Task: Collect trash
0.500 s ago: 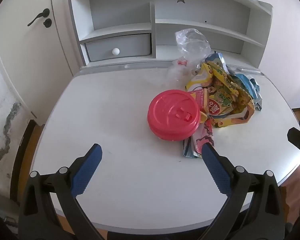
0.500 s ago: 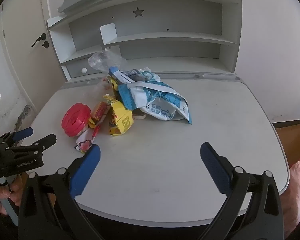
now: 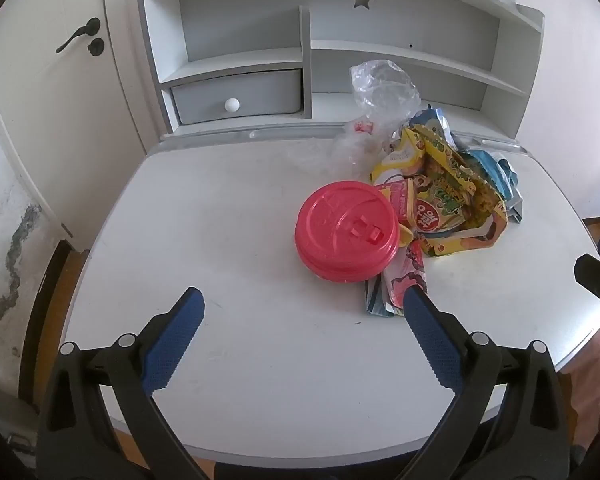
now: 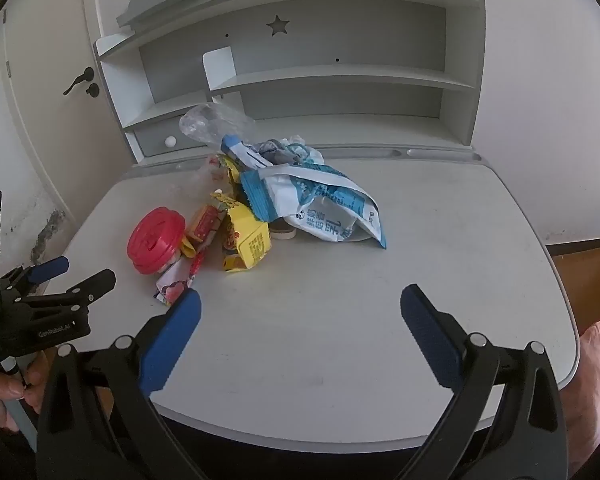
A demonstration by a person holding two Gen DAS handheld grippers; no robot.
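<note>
I have picked up nothing yet: my left gripper [image 3: 302,322] and right gripper [image 4: 300,320] are wide apart and empty, and the trash pile [image 4: 260,208] sits far across the desk [image 4: 420,260].

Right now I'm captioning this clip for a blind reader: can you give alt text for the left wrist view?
Open left tongs hover over a white desk, aimed at a red plastic cup lid beside a pile of snack wrappers and a crumpled clear plastic bag. Behind stands a grey shelf unit with a small drawer.
</note>
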